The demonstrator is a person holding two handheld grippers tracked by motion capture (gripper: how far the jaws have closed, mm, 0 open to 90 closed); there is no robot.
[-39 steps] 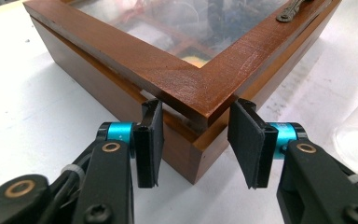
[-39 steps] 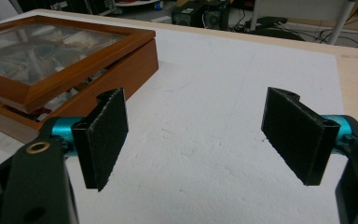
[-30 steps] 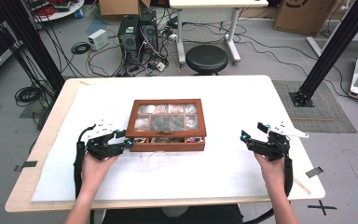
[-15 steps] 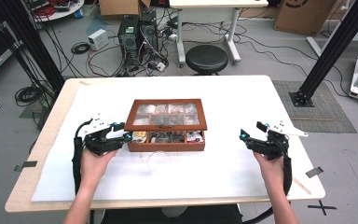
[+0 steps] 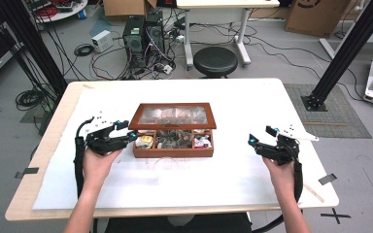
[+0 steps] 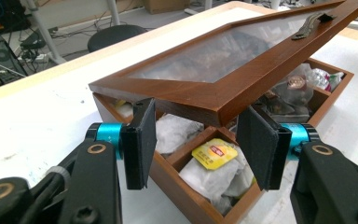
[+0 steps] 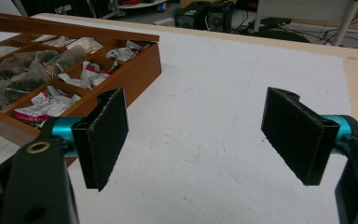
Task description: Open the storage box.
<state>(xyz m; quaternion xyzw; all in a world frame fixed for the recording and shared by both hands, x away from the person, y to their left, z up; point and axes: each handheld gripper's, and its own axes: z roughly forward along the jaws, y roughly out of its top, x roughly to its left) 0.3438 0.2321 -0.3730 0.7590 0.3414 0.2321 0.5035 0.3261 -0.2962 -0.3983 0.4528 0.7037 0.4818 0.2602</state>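
A brown wooden tea box (image 5: 173,151) stands mid-table, and its glass-paned lid (image 5: 172,115) is tilted up at the front, showing tea bags inside. My left gripper (image 5: 128,137) is at the box's left front corner. In the left gripper view the lid's corner (image 6: 216,109) hangs over the gap between its jaws (image 6: 198,140), which have just been opening. The pads (image 6: 140,135) do not press on the wood. A yellow-labelled tea bag (image 6: 213,154) lies below. My right gripper (image 5: 252,141) hovers open over the white mat to the right of the box (image 7: 135,70), with nothing in it (image 7: 193,140).
A white mat (image 5: 252,107) covers most of the tabletop. Black tape marks (image 5: 327,179) sit near the table's side edges. Beyond the far edge are a black stool (image 5: 215,59), computer towers (image 5: 143,34) and loose cables on the floor.
The lid's front edge has come up from the box, uncovering the front compartments. My left gripper rose with it and its jaws spread. The right gripper stayed put.
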